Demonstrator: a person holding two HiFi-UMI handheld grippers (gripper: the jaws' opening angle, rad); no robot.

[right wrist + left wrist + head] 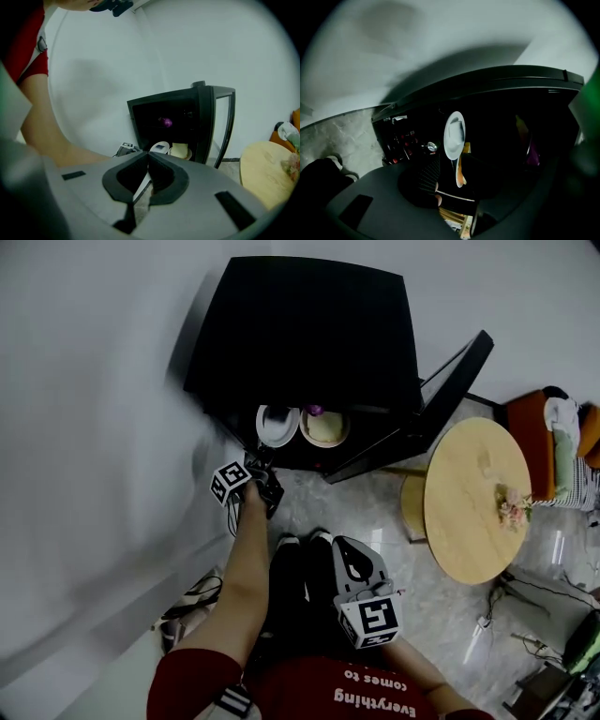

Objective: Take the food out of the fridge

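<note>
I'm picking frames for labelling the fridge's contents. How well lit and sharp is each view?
Head view: heavy fisheye, fridge a black mass, white plate at its mouth lit. Left gripper view: interior nearly black, vignetted corners. Right gripper view: brightest and sharp, fridge small beyond the shut right tool.

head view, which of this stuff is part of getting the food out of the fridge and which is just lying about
Part of the job: fridge, open door, white dish, plate of pale food, purple item, left gripper.

Just lying about: round wooden table, flowers on it, orange seat.
</note>
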